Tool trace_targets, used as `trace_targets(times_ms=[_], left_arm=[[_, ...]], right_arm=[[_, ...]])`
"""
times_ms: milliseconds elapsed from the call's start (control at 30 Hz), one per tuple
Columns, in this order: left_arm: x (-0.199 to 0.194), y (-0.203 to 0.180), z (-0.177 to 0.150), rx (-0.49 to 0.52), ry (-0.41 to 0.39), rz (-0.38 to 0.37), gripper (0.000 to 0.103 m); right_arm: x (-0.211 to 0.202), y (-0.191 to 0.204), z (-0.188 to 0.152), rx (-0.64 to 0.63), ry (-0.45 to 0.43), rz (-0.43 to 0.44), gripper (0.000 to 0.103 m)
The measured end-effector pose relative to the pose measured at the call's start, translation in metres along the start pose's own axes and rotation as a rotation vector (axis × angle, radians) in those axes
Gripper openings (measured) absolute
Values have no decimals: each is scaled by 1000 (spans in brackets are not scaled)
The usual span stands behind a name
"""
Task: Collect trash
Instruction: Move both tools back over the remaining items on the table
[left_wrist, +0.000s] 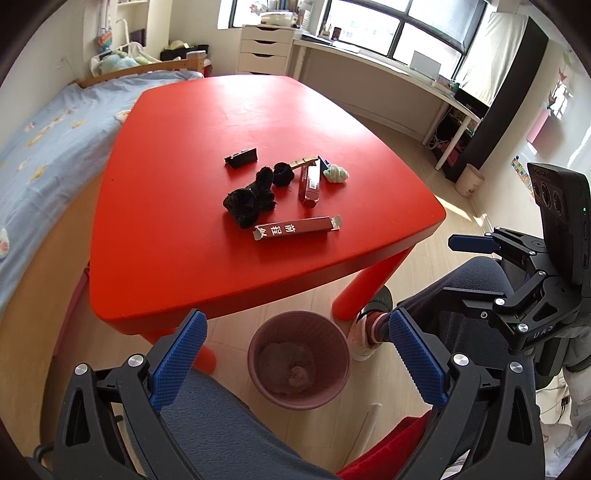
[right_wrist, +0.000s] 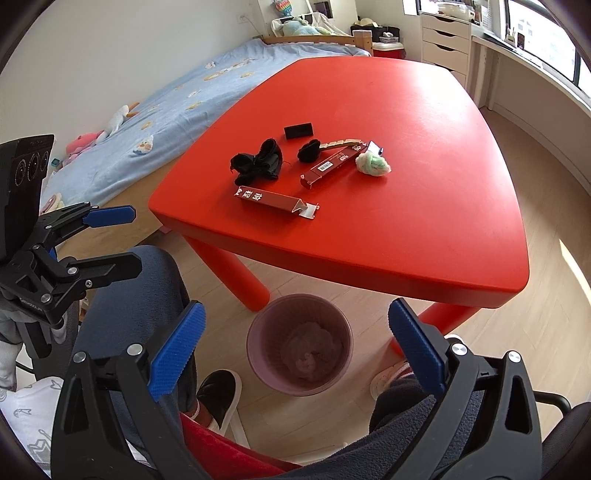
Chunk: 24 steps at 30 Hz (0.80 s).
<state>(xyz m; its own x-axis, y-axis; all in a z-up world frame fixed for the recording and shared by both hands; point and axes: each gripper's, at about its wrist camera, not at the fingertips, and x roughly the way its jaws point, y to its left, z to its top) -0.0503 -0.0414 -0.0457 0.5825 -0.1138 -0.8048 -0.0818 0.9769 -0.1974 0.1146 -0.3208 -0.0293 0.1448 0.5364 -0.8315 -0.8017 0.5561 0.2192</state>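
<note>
Several scraps of trash lie bunched on the red table (left_wrist: 177, 229), well beyond both pairs of fingers: a long dark-red carton (left_wrist: 296, 228) nearest the table's edge, a second red carton (left_wrist: 309, 184) behind it, black crumpled cloth (left_wrist: 248, 201), a green-white wad (left_wrist: 336, 173) and a small black box (left_wrist: 241, 158). Below on the floor, framed between the fingertips, stands the pink wastebasket (left_wrist: 258, 341), something crumpled already inside. The left gripper (left_wrist: 297, 354) and right gripper (right_wrist: 297, 345) both hang with fingers spread wide, holding nothing.
</note>
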Motion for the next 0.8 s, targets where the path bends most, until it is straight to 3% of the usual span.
trace_targets(times_ms=[800], left_arm=[[-3, 8, 7, -21, -12, 9, 95]], right_arm=[[-5, -5, 8, 9, -11, -17, 98]])
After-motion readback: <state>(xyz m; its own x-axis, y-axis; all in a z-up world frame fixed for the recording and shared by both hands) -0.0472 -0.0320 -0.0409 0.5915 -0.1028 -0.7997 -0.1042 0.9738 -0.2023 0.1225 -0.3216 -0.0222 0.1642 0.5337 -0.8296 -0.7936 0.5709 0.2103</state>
